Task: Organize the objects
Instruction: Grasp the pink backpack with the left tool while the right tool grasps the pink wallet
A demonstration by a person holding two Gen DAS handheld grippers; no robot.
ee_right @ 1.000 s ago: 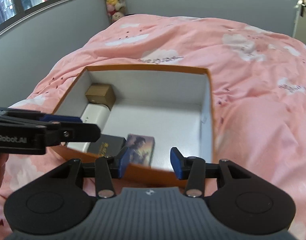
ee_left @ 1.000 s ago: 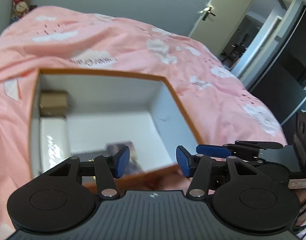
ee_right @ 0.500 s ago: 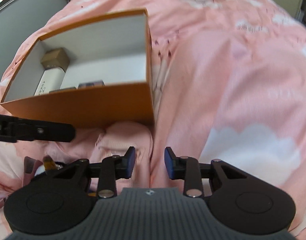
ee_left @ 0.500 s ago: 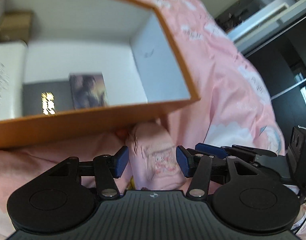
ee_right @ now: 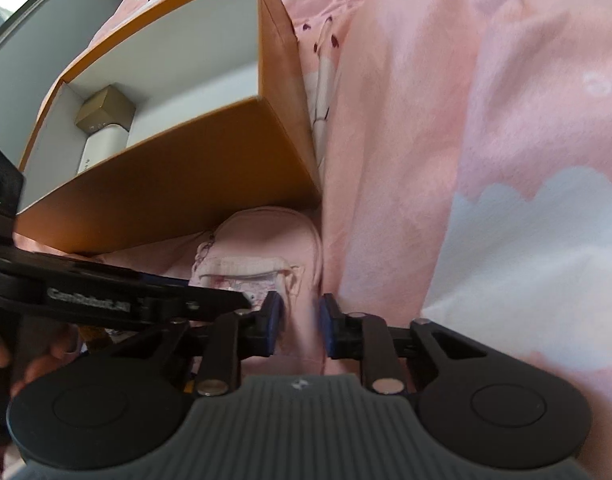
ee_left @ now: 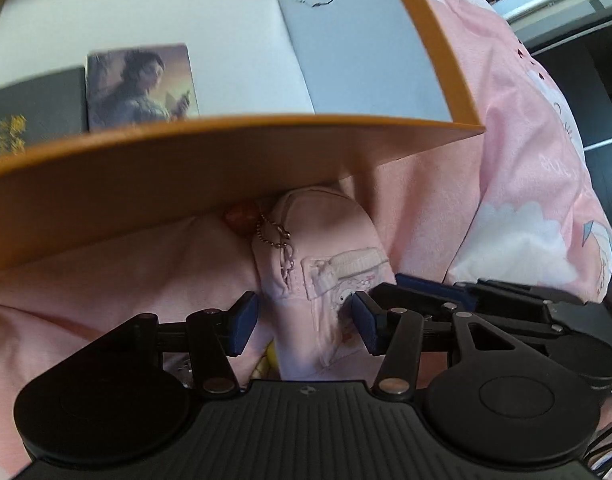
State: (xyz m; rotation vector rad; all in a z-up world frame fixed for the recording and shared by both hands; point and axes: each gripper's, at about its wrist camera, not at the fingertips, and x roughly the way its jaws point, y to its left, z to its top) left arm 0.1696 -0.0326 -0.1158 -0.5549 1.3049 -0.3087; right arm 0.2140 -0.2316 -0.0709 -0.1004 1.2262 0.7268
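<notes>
Both grippers now hang lower than a second ago, tilted steeply down at the pink pouch (ee_left: 322,268) instead of over the orange box (ee_left: 226,160). Right gripper (ee_right: 300,326) has just been closing, and its narrowed blue pads sit on either side of the pouch's edge; whether they press it I cannot tell. Left gripper (ee_left: 302,326) stays spread, straddling the pouch's near end without squeezing. That pouch lies on the pink duvet (ee_right: 486,160), its far end touching the box's near wall. Inside the box lie a picture card (ee_left: 140,84) and a dark box (ee_left: 34,114).
</notes>
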